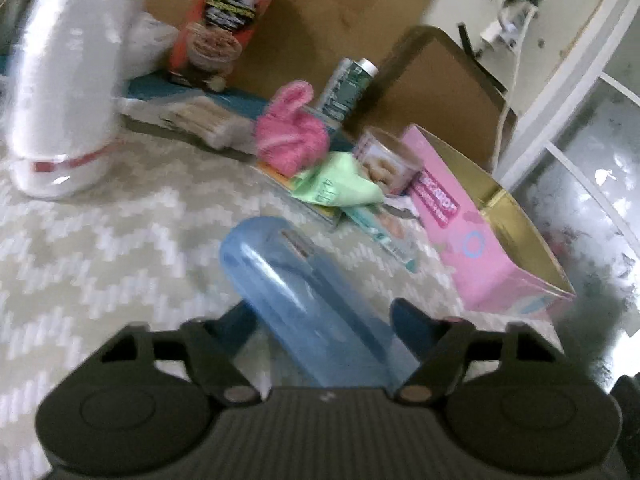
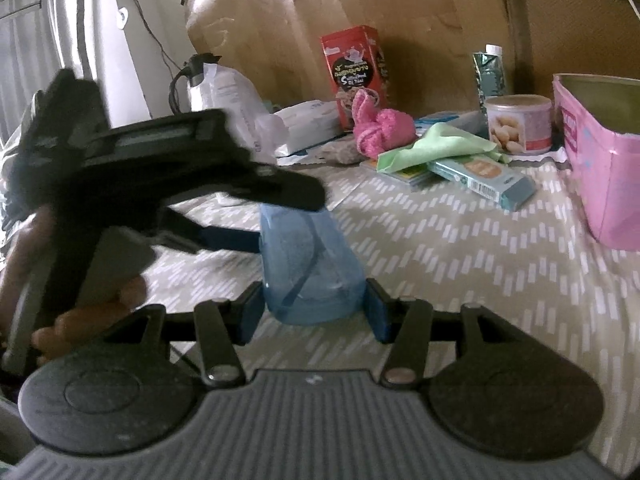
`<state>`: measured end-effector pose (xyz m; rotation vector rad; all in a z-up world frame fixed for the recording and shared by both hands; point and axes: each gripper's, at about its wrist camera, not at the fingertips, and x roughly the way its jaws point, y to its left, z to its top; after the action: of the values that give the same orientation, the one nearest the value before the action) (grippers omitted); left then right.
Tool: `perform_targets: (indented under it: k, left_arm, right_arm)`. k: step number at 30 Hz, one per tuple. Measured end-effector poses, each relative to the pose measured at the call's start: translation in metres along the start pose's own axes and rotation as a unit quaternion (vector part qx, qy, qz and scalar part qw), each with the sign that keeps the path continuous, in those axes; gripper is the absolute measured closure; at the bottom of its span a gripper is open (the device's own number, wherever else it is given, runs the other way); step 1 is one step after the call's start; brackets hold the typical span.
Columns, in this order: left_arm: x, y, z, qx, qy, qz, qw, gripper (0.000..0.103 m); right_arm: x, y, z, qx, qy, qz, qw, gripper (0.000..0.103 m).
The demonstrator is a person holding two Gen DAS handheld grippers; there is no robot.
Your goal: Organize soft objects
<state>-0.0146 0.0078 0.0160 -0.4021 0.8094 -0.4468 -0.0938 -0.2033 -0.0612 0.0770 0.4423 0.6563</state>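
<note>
Both grippers are on the same translucent blue case, which is lifted just off the zigzag-patterned cloth near its front edge. The right gripper has its blue pads against the case's near end, one on each side, the jaws at a middling width and filled by the case. The left gripper reaches in from the left side; one dark finger lies over the top of the case's far end and the other runs beneath it. In the left wrist view the case sits between the left gripper's pads, though blur keeps me from saying for certain that both pads press on it — it looks like a grip.

The soft things wait untouched toward the far edge of the cloth: a pink fluffy cloth bundled beside a light green cloth, lying amid cartons and a round tin. An open pink box stands at the right edge.

By my guess the step in hand is opening or steadying this case — perhaps to serve as a container. Next would come parting or setting down the case, then freeing one hand to reach back for the pink cloth. Both hands pulling on thin plastic calls for an even, gentle pull.
</note>
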Motion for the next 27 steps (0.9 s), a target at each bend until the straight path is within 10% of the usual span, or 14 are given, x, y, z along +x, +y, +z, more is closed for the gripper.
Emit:
perform_targets:
  k: [19, 27]
  left_arm:
    - [0.090, -0.185, 0.069, 0.179, 0.000, -0.126, 0.9757, 0.033]
    - [0.160, -0.214, 0.074, 0.233, 0.005, -0.027, 0.9722, 0.021]
  right_arm:
    - [-0.093, -0.066, 0.038, -0.007, -0.164, -0.198, 0.966, 0.049]
    - [-0.070, -0.110, 0.059, 0.012, -0.141, -0.260, 0.955, 0.047]
